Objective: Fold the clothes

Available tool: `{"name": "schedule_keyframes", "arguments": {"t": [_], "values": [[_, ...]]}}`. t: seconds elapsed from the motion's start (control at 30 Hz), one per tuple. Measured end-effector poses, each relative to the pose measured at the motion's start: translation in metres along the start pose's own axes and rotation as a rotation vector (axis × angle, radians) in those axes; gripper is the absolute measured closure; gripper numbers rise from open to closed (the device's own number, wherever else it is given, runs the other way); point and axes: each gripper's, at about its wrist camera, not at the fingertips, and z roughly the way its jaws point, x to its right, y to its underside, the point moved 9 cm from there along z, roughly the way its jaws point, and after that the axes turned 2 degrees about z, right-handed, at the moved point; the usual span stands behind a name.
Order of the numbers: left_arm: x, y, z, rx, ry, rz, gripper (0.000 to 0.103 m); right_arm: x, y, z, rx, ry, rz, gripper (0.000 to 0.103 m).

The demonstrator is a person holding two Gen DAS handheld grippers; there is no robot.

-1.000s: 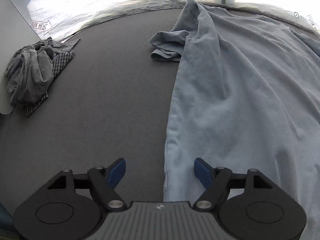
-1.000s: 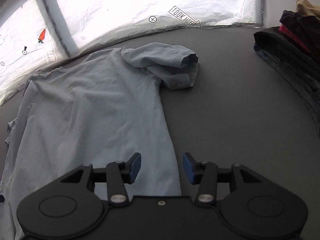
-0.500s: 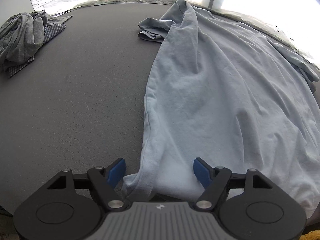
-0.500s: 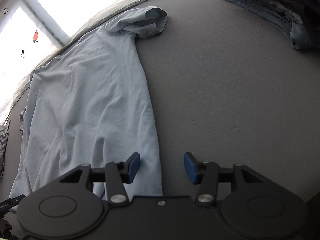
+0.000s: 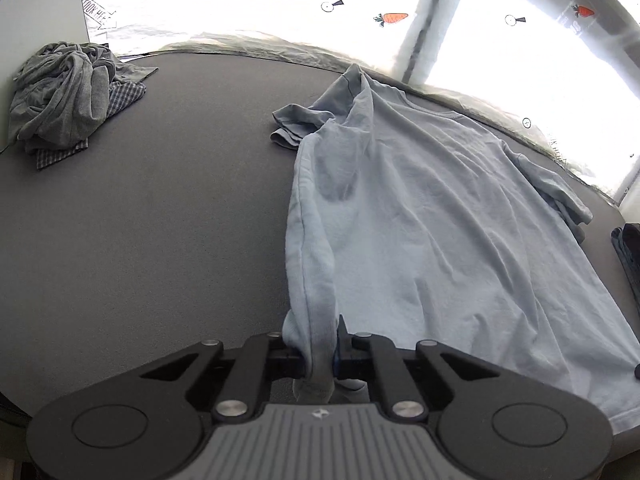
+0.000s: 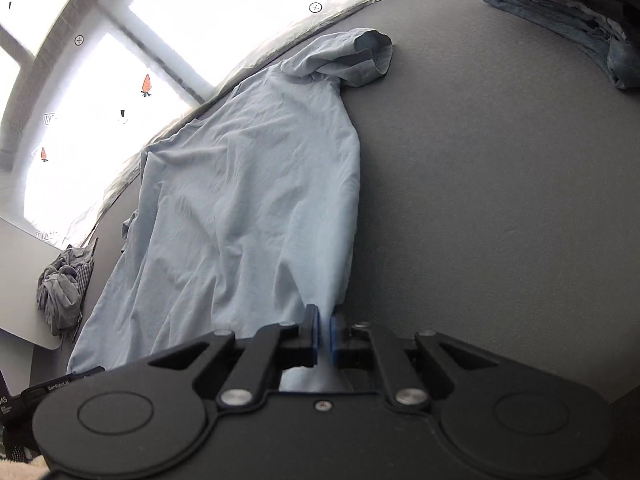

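T-shirt [image 5: 432,216] hem pinched in both closing tools

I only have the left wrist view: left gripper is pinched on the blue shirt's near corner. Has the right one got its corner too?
Observer: Yes, the right gripper is shut on the light blue T-shirt, at its other near corner.
Operator: How's the sleeve on that side?
Observer: That sleeve is bunched and folded back, its cuff opening showing.
Operator: What's beyond it on the table?
Observer: A stack of dark clothes sits at the far right of the grey table, apart from the shirt.
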Motion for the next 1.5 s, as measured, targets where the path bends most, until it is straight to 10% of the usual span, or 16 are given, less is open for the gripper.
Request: {"name": "schedule_keyframes", "arguments": {"t": [0.13,0.33,1.07,1.5], "values": [[-0.009,-0.028,-0.045,0.068,0.020,-0.082,0.090,-0.010,-0.025,-0.042,0.061,-0.166,0.122,0.097],[-0.040,0.002,-0.021,-0.077,-0.165,-0.090,0.083,0.008,-0.010,-0.016,-0.011,0.140,-0.108,0.097],[-0.092,0.071,0.034,-0.253,-0.336,-0.126,0.030,0.012,-0.021,0.009,-0.012,0.338,-0.217,0.086],[-0.046,-0.018,0.038,-0.110,-0.380,-0.041,0.023,0.015,-0.058,0.021,0.037,0.377,-0.226,0.060]]}}
